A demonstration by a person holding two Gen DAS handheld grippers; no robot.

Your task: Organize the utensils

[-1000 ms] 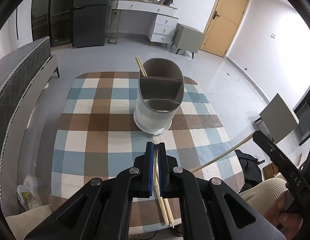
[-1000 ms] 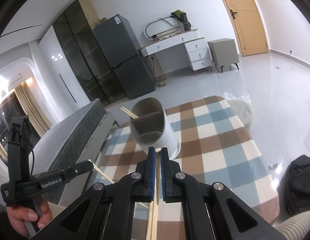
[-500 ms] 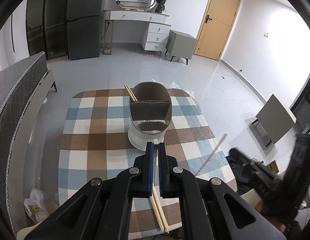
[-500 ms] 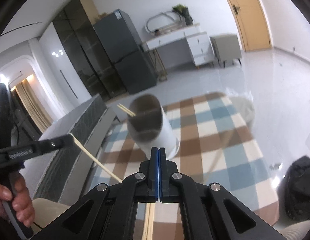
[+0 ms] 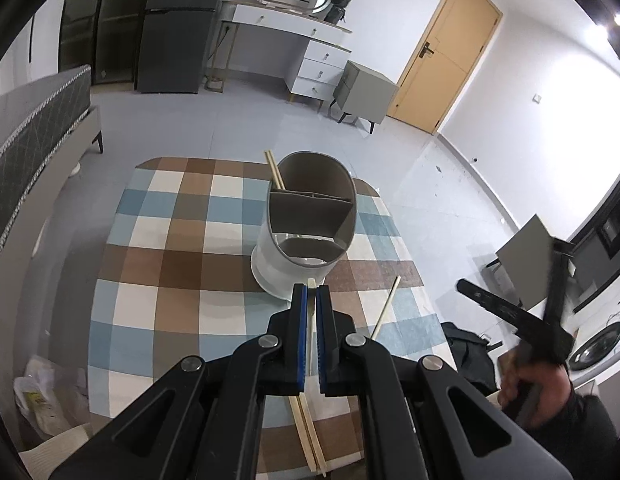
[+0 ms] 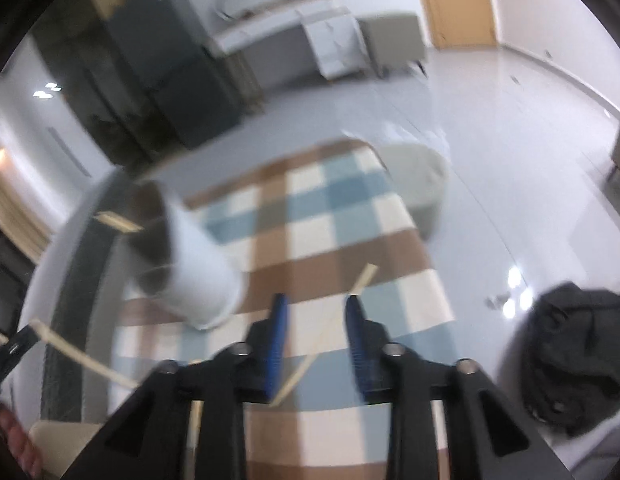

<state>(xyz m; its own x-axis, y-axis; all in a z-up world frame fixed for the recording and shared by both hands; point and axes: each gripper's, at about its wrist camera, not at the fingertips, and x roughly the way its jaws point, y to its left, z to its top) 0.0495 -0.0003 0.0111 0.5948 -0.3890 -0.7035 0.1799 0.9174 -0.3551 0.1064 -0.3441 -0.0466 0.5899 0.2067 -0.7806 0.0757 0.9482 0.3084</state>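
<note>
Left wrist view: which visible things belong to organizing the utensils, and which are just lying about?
Part of the job:
- utensil holder, one chopstick already in its back compartment
- held chopstick in the shut left gripper
- loose chopstick on the tablecloth
- right gripper, jaws just opened

Just lying about:
- black bag
- plastic bag

The utensil holder (image 5: 310,236) looks like smooth matt plastic, white outside and grey-brown inside. Around it the bench (image 5: 166,264) has a checked cloth, soft and matt, w/ brown, blue and cream squares. The chopsticks (image 5: 306,432) near the holder are pale wood, unpolished. The left tongs (image 5: 310,312) are matt black plastic w/ ribbed blue pads and metal screws. Beyond the holder the floor (image 5: 198,120) is glossy.
</note>
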